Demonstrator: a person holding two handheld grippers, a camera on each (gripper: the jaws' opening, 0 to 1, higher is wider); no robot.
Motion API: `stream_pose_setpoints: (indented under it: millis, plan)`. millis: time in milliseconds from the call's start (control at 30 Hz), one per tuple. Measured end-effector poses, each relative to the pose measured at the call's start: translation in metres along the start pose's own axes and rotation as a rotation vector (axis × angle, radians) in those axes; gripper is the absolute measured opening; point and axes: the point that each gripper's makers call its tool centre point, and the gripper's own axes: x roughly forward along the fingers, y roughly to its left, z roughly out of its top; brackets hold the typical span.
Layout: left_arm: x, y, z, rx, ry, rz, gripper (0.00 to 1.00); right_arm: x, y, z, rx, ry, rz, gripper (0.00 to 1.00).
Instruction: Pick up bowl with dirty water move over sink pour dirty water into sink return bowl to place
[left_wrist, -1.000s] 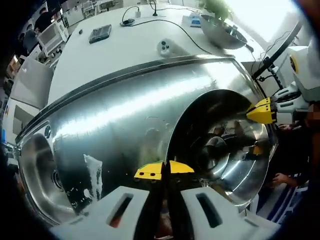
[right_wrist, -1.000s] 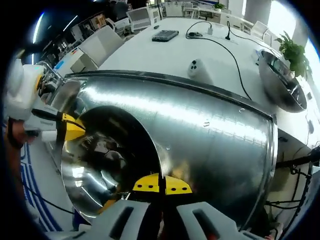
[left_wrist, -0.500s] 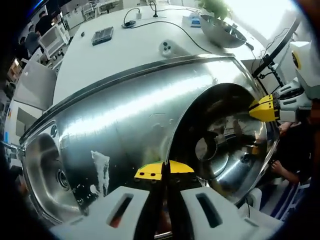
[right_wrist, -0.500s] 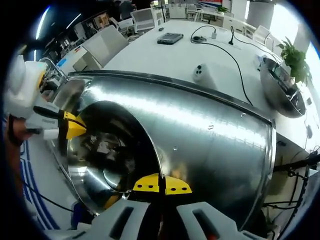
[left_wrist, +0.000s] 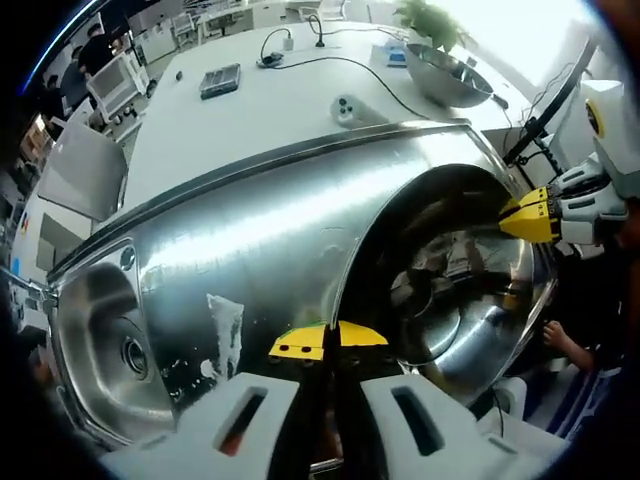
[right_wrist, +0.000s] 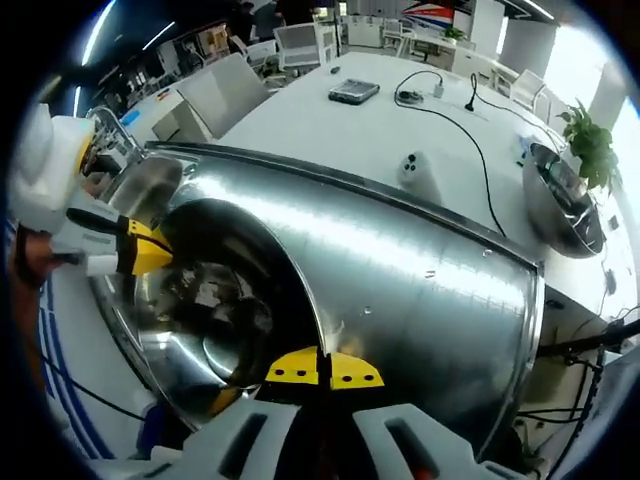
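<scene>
Steel counter (left_wrist: 270, 220) (right_wrist: 420, 290) with a drainboard is the biggest thing. The sink basin (left_wrist: 100, 350) is at the drainboard's far end from the bowl in the left gripper view, drain hole visible, a white smear and droplets on the drainboard just beside it.

One large shiny steel bowl (left_wrist: 450, 290) (right_wrist: 220, 310) is held between both grippers. It is tilted, the inside facing each camera, mirror-like, full of dark reflections; whether water is still in it, cannot tell. It sits at the counter's front edge, over the drainboard end, well apart from the basin.

A second steel bowl (left_wrist: 445, 75) (right_wrist: 560, 195) rests on the white table (left_wrist: 240, 120) (right_wrist: 330, 125) behind, beside one potted plant (left_wrist: 430, 18) (right_wrist: 590, 125).

Left gripper (left_wrist: 328, 338): yellow tips pressed together on the bowl's rim, clamped. Right gripper (right_wrist: 323, 368): yellow tips likewise closed on the opposite rim. Each gripper also appears in the other's view, pinching the far rim.

On the table: one small white device (left_wrist: 347, 108) (right_wrist: 420, 170), one dark flat gadget (left_wrist: 220, 80) (right_wrist: 355, 92), black cables (left_wrist: 330, 60) (right_wrist: 470, 110). Office chairs and desks are blurred behind.
</scene>
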Motion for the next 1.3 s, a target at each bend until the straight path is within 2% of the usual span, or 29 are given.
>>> stream_pose_setpoints:
  millis: [367,667,833,900,1300]
  plan:
    - [-0.030,0.032,-0.014,-0.042,-0.058,0.012,0.00,-0.010,0.038,0.023,-0.067,-0.010,0.005,0.00]
    - [-0.048,0.060,-0.030,-0.080,-0.061,0.032,0.00,-0.011,0.073,0.036,-0.118,0.001,0.010,0.00]
    - [-0.058,0.081,-0.044,-0.105,-0.058,0.044,0.00,-0.008,0.098,0.048,-0.158,0.007,0.023,0.00]
    - [-0.061,0.090,-0.050,-0.121,-0.057,0.049,0.00,-0.007,0.109,0.048,-0.171,0.012,0.029,0.00]
    - [-0.077,0.150,-0.087,-0.189,-0.046,0.079,0.00,0.014,0.176,0.070,-0.254,0.045,0.068,0.00]
